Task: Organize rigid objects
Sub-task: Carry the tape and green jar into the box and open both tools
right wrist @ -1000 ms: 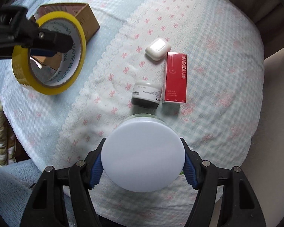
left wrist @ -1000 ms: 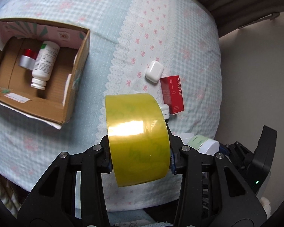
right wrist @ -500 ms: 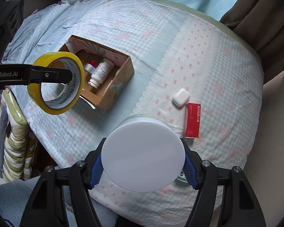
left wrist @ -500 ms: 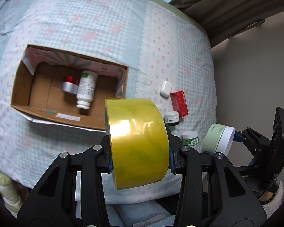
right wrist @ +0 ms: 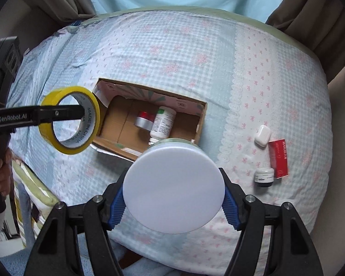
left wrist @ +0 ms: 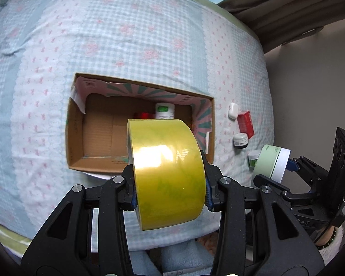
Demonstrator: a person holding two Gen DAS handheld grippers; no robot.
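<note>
My left gripper (left wrist: 170, 191) is shut on a yellow tape roll (left wrist: 168, 174), held high above the near edge of an open cardboard box (left wrist: 76, 138). The roll also shows in the right wrist view (right wrist: 69, 119), left of the box (right wrist: 201, 119). My right gripper (right wrist: 173, 197) is shut on a green jar with a white lid (right wrist: 173, 191), held in the air near the box's right corner; it also shows in the left wrist view (left wrist: 271, 163). Inside the box lie a white bottle (right wrist: 162, 123) and a red-topped silver tin (right wrist: 143, 119).
On the checked bed cover (right wrist: 172, 53) right of the box lie a white earbud case (right wrist: 262, 135), a red carton (right wrist: 279, 157), a small black-and-white jar (right wrist: 264, 177) and a small green-labelled jar (left wrist: 253, 157). Curtains (right wrist: 322, 11) hang behind.
Both grippers have kept rising and pulling back from the bed with their loads. The left gripper has shifted so the box now lies directly beyond the tape roll.
</note>
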